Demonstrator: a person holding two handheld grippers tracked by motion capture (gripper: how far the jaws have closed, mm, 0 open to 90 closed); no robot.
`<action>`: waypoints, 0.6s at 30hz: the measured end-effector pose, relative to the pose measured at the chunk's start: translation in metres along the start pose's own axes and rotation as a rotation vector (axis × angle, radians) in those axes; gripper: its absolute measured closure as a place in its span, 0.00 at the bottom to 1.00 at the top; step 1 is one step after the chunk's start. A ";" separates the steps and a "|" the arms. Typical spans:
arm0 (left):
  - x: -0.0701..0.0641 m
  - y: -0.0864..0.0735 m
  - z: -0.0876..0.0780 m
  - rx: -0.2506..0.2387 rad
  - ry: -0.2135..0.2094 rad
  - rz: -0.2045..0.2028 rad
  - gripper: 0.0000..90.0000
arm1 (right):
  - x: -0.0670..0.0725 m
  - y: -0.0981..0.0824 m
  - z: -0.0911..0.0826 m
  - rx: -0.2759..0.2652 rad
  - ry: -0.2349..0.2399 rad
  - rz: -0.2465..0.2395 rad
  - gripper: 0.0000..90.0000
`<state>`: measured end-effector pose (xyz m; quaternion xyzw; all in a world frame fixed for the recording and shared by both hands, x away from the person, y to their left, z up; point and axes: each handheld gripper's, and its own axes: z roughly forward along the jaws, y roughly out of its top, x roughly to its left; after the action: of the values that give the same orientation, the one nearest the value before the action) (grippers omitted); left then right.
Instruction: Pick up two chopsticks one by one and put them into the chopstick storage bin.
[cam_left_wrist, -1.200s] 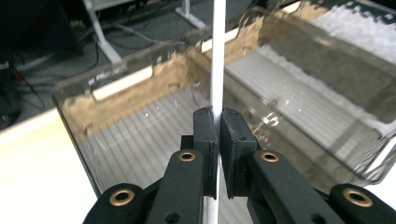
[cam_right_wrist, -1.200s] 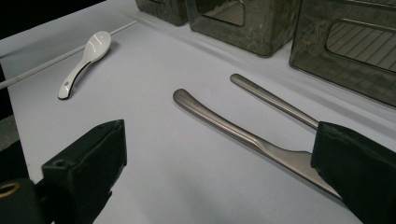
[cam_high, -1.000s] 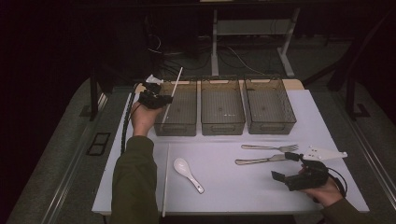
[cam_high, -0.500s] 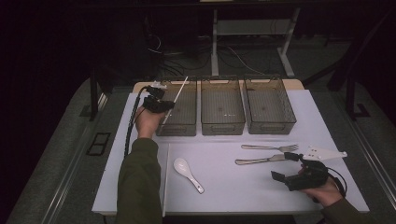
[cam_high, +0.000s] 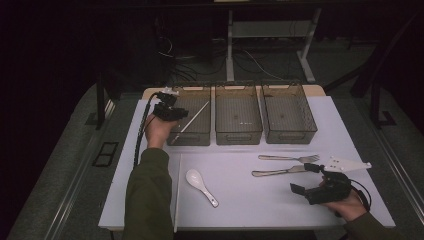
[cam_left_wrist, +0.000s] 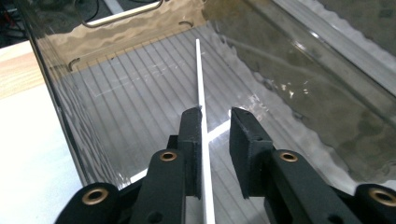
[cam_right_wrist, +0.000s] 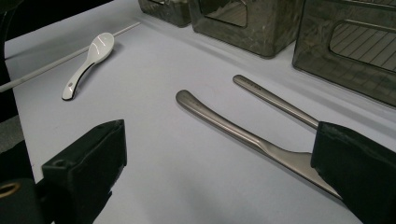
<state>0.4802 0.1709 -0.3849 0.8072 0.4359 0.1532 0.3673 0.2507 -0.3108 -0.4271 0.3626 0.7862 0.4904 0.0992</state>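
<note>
Releasing one chopstick (cam_left_wrist: 200, 84), left tongs (cam_left_wrist: 215, 126) have just been opening over three bins (cam_high: 238, 120); right tongs (cam_right_wrist: 219, 163) spread

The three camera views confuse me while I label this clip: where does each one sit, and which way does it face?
High view: above the person's side, facing forward and down on the table; forearms and both grippers show.
Left gripper view: rides the left gripper, looking into the left bin along the white chopstick; its jaws have just been opening.
Right gripper view: rides the right gripper, looking low across the table.
Shared: the high and right gripper views both show the white spoon.
</note>
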 end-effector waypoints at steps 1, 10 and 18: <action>-0.001 0.000 -0.001 -0.005 -0.008 -0.004 0.79 | 0.000 0.000 0.000 -0.001 0.000 0.001 0.04; -0.016 0.008 -0.025 -0.068 -0.052 0.016 0.51 | 0.000 0.000 -0.001 -0.004 -0.007 -0.001 0.04; -0.046 -0.005 -0.063 -0.130 -0.052 0.021 0.43 | 0.000 0.000 -0.002 -0.003 -0.012 0.002 0.04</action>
<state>0.4150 0.1644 -0.3424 0.7899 0.4070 0.1639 0.4283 0.2492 -0.3120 -0.4262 0.3663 0.7845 0.4894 0.1039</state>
